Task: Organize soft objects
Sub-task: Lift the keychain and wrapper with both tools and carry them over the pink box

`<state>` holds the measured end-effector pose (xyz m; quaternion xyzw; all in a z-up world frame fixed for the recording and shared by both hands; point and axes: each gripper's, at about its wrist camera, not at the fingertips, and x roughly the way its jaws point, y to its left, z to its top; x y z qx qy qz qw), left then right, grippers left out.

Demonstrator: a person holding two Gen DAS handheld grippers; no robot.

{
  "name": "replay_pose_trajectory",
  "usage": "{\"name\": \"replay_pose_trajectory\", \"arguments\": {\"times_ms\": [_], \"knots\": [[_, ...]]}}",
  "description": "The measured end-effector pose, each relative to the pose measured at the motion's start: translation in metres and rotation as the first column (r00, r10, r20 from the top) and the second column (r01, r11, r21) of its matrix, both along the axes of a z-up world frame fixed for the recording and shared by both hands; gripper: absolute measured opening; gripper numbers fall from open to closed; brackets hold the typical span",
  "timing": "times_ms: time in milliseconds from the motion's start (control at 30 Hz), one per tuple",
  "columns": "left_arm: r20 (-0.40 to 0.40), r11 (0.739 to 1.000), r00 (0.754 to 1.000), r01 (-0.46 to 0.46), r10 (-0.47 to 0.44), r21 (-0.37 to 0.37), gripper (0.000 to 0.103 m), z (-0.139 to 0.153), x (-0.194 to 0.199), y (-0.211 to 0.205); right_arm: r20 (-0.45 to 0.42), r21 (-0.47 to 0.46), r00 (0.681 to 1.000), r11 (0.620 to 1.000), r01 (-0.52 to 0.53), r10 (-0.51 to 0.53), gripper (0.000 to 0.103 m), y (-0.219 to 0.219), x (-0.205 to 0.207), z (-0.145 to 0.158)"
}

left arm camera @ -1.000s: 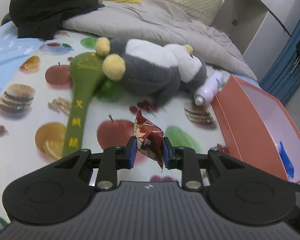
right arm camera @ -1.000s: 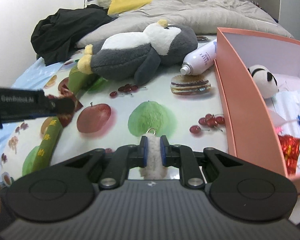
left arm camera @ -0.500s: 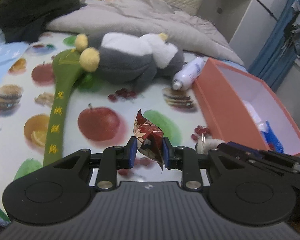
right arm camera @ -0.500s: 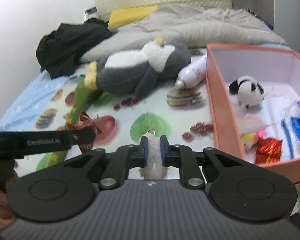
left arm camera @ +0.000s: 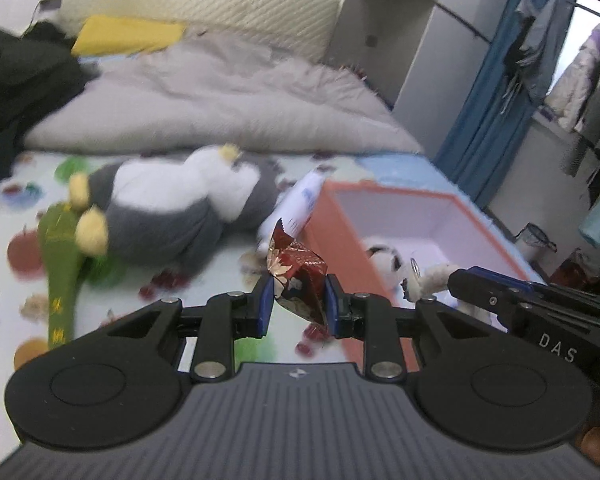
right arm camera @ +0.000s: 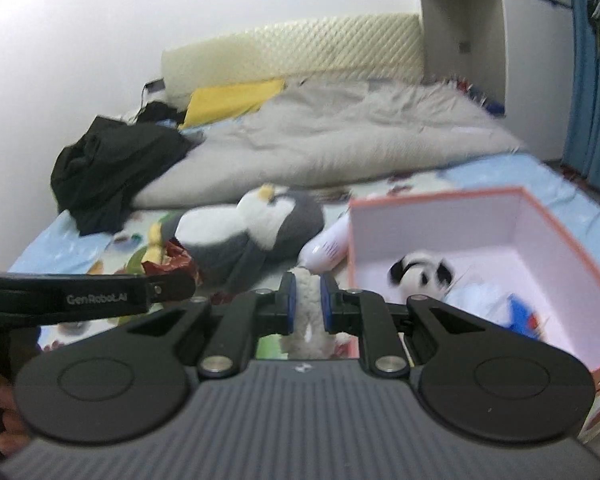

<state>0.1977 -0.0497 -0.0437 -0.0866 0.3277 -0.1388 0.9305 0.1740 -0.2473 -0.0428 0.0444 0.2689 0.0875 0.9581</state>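
Both grippers risen, one box (right arm camera: pixel 436 208), two plushies

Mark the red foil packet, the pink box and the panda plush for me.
red foil packet (left arm camera: pixel 298 276), left wrist view, on its crinkled middle.
pink box (right arm camera: pixel 436 194), right wrist view, on its far rim.
panda plush (right arm camera: pixel 420 270), right wrist view, on its head.

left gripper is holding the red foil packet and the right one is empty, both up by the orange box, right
Not quite: the right gripper is not empty. The right wrist view shows it shut on a white fluffy toy. The left gripper does hold the red foil packet, near the orange box.
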Motion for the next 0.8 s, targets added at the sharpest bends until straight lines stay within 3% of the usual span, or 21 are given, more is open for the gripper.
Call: {"name": "replay_pose_trajectory", "arguments": {"times_ms": [433,600,800], "knots": [[0.080,0.994,0.991,0.109,-0.107,-0.017,0.031,0.063,0.030,-0.058,0.131,-0.022,0.982,0.990,0.138,-0.134,0.017,-0.067,0.005,0.065],[0.034,0.988,0.988,0.153,-0.153,-0.021,0.031,0.057,0.053,-0.089,0.063,-0.007,0.985,0.987,0.161,-0.161,0.017,-0.103,0.022,0.063],[-0.059,0.980,0.979,0.197,-0.196,-0.005,0.031,0.021,0.084,-0.128,-0.073,-0.026,0.981,0.984,0.177,-0.178,0.017,-0.130,0.043,0.028]]}}
